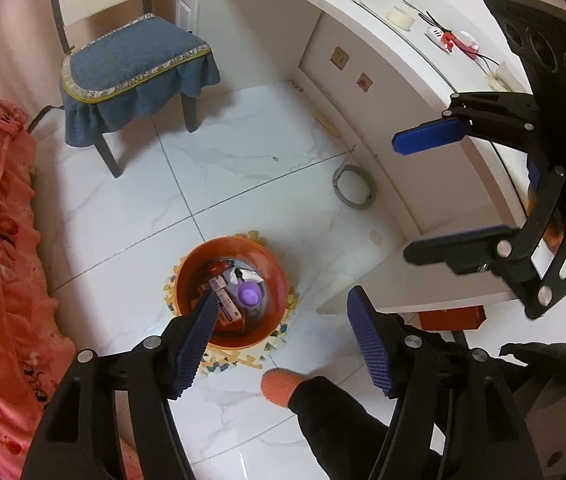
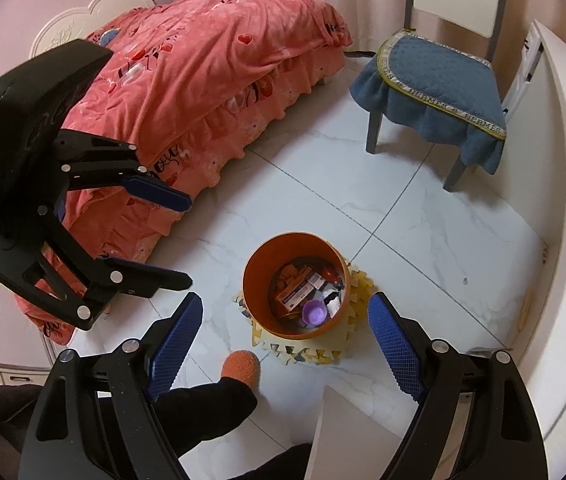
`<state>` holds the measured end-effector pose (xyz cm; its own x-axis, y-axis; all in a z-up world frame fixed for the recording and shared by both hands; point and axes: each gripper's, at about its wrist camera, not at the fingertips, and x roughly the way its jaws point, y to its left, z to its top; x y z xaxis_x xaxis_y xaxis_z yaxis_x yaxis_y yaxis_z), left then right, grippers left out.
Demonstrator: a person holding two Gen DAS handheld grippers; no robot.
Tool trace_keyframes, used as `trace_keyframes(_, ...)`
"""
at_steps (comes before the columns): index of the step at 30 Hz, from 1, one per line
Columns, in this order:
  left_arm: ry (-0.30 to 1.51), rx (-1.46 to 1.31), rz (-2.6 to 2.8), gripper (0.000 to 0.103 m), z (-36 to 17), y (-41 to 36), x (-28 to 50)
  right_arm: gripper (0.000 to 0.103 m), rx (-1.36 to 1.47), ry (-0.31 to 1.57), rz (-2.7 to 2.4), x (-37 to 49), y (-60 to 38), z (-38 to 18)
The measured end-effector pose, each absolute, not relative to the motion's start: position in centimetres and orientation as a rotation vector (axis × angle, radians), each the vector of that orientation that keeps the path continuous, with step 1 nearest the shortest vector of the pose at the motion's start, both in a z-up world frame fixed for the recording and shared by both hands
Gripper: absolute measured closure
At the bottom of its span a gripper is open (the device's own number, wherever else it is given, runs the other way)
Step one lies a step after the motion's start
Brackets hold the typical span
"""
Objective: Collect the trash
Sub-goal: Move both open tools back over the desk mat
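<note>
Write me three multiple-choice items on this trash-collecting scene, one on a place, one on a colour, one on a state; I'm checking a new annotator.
1. Where does the orange bin stand?
A. on a foam mat on the floor
B. on the chair
C. on the desk

2. What colour is the chair cushion?
A. red
B. blue
C. green

3. How are the fingers of the left gripper?
A. shut on a box
B. shut on nothing
C. open, nothing between them

Answers:
1 A: the yellow foam mat shows under the bin on the tiled floor.
2 B: the cushion is blue with a yellow trim.
3 C: the blue pads stand wide apart, only the scene below in the gap.
</note>
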<state>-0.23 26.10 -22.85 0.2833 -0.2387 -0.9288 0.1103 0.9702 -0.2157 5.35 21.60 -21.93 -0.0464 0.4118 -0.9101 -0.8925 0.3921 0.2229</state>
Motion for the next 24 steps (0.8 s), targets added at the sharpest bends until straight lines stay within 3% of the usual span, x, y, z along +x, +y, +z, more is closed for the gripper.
trace_keyframes(2, 1.254, -0.118, -0.217, 0.027, -22.0, 25.9, -0.5, 0.019, -0.498, 1.182, 1.142, 5.4, 20.8, -21.0)
trace_keyframes(7, 1.218, -0.107, -0.197, 0.026, -19.5, 24.3, -1.0, 0.019, -0.47, 1.165, 1.144, 5.2, 18.4, -18.7)
trace_keyframes(9, 1.207, -0.089, -0.197, 0.016, -18.5, 23.4, -1.2, 0.019, -0.463, 1.151, 1.143, 5.1, 17.3, -17.5)
trace_keyframes(24, 1.117, 0.003, -0.235, 0.015, -12.1, 16.6, -1.3, 0.019, -0.394, 1.059, 1.091, 5.4, 7.6, -10.0)
